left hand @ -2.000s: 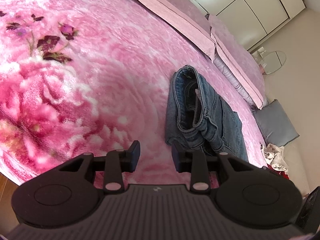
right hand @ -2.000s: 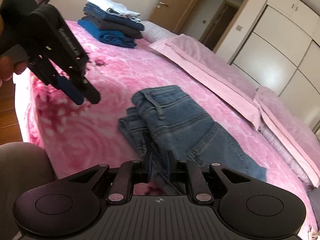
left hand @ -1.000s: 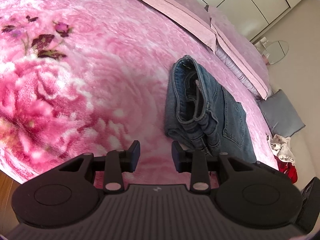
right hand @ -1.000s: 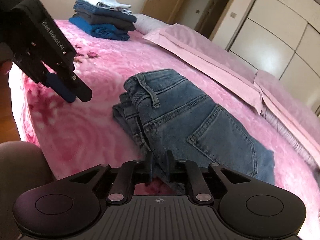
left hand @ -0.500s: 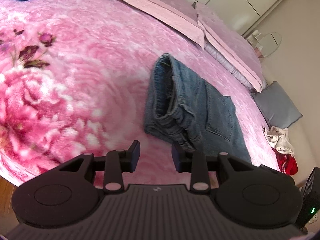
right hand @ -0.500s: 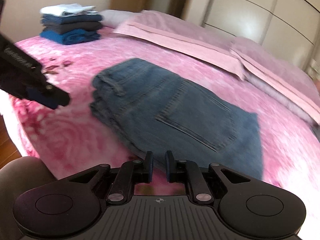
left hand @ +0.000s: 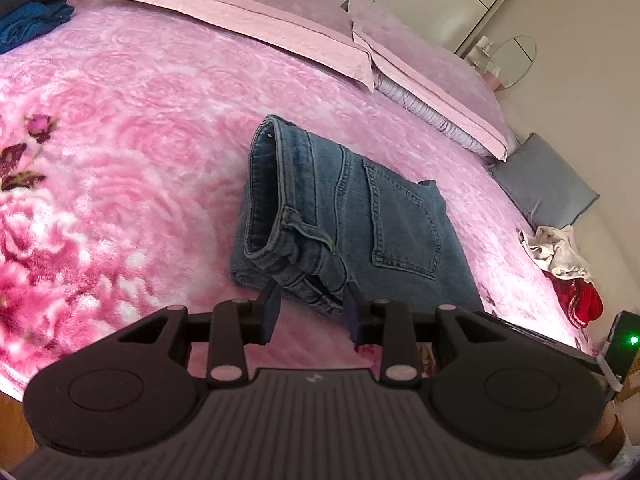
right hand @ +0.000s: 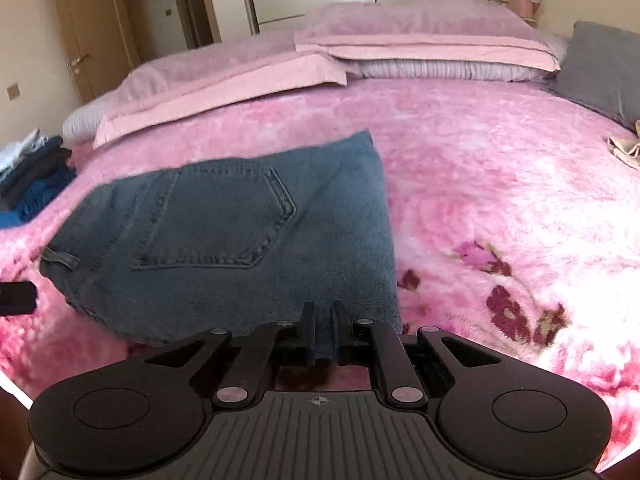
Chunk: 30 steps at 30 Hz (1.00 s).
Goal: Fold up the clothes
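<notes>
Left wrist view: the left gripper (left hand: 310,314) hangs partly open and empty; the folded jeans (left hand: 344,220) lie on the pink blanket (left hand: 120,152) just beyond its fingertips, farther ahead than a second ago.

Right wrist view: the right gripper (right hand: 322,334) has rolled level, jaws nearly shut, seemingly pinching the jeans' (right hand: 224,232) near edge. The fold looks finished, ready for stacking.

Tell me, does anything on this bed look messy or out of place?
Mostly tidy. The folded jeans lie flat on the pink blanket, but a crumpled white cloth and something red sit loose at the bed's edge by the grey cushion, unlike the neat clothes stack.
</notes>
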### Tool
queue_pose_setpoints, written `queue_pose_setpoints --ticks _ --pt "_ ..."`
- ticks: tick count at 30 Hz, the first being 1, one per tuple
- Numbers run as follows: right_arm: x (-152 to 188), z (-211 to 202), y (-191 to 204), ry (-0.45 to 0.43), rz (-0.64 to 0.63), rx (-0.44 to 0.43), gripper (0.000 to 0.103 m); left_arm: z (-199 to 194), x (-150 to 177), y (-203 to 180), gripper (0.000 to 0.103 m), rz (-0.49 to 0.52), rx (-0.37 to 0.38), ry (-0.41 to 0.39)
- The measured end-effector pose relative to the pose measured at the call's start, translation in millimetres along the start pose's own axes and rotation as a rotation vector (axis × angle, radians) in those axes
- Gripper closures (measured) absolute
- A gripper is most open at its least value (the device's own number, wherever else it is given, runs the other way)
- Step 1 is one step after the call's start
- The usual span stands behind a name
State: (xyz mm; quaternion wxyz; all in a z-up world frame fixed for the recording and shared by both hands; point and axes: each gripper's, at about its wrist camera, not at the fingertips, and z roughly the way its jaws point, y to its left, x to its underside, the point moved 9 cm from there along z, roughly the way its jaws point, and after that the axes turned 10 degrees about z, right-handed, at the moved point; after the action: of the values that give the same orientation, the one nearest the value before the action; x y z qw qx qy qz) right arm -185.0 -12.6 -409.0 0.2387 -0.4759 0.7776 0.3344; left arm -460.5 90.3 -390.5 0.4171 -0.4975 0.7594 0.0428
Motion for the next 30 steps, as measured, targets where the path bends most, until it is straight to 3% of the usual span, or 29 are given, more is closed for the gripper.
queue_pose_setpoints --ticks 7,12,17,18,19,20,21,30 --pt "19 -20 1 0.095 0.005 0.059 0.093 -17 1 -13 0.075 0.094 -0.142 0.035" --pt "26 -47 5 0.087 0.022 0.066 0.092 -38 3 -37 0.074 0.225 -0.255 0.012" --pt "29 -78 12 0.046 0.01 0.084 0.089 -62 11 -62 0.074 0.296 -0.272 -0.032" --pt "29 -84 13 0.037 0.01 0.085 0.077 -66 13 -66 0.074 0.303 -0.268 -0.039" --pt "30 -90 13 0.026 0.01 0.085 0.053 -70 15 -70 0.073 0.31 -0.264 -0.045" --pt "31 -97 14 0.005 0.015 0.082 0.042 -74 18 -73 0.073 0.313 -0.258 -0.051" --pt "31 -104 15 -0.019 0.021 0.077 0.037 -77 20 -76 0.073 0.316 -0.253 -0.056" --pt "42 -124 19 -0.048 0.034 0.062 0.037 -94 45 -64 0.072 0.24 -0.168 -0.071"
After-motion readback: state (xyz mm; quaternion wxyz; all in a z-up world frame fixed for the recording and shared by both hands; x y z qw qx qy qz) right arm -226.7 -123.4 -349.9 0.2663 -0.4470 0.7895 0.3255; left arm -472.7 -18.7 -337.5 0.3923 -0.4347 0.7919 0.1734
